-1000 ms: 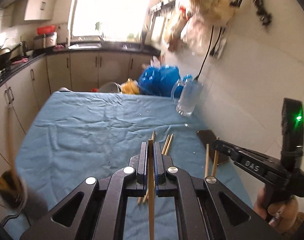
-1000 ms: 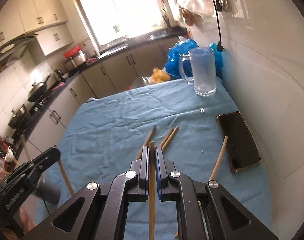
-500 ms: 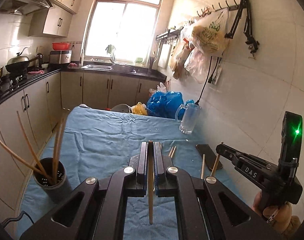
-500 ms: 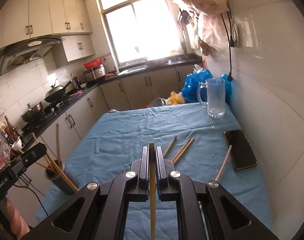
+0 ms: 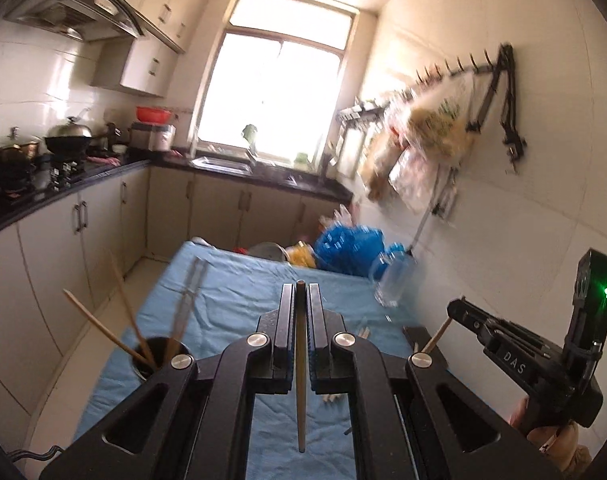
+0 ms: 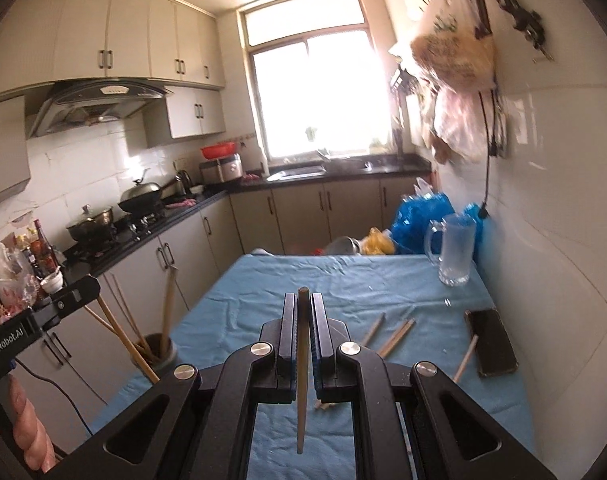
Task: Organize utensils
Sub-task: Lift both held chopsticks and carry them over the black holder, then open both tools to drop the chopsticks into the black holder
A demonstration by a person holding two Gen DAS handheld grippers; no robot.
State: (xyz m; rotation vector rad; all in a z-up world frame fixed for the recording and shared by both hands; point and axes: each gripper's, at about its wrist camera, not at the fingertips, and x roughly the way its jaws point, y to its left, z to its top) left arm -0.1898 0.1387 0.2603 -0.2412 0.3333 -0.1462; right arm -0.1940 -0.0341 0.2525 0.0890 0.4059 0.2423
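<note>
Both lifted off cloth since a second ago, left gripper (image 5: 301,312) and right gripper (image 6: 302,314) each clamping one chopstick (image 5: 300,380), holder (image 5: 159,356) lower left next.

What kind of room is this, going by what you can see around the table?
Most likely a home kitchen. A range hood hangs over a stove with a wok and a pot, and a sink sits under the window. Cabinets line the walls.

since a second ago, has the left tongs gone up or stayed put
Yes: the left tongs have risen; in their view the blue tablecloth has dropped lower and the window now fills the top.
</note>
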